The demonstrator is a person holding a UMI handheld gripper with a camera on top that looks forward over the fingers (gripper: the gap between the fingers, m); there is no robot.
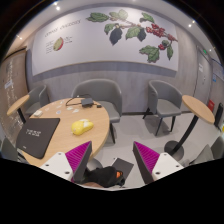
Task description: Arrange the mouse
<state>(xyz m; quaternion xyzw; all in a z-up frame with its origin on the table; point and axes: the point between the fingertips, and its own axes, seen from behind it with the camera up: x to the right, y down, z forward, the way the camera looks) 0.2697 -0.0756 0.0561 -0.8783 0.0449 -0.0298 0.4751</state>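
The gripper [112, 162] is held wide, its fingers well apart with the pads [76, 160] facing an open gap, and nothing is pressed between them. A dark shape [112, 175] is seen low between the fingers, but what it is cannot be told. Just beyond the left finger a round wooden table [60, 118] is reached, with a laptop [40, 135] at its near edge and a yellow object [82, 126] towards the middle. The mouse cannot be picked out with certainty; a small dark item [86, 103] at the table's far edge (possibly with a cable) may be it. Grey chairs [100, 95] are set behind the table.

If that item is the target, the reach would have to be made across the table, and the yellow object or the laptop could be knocked on the way. A trailing cable could be snagged, so that the mouse is dragged off the far edge
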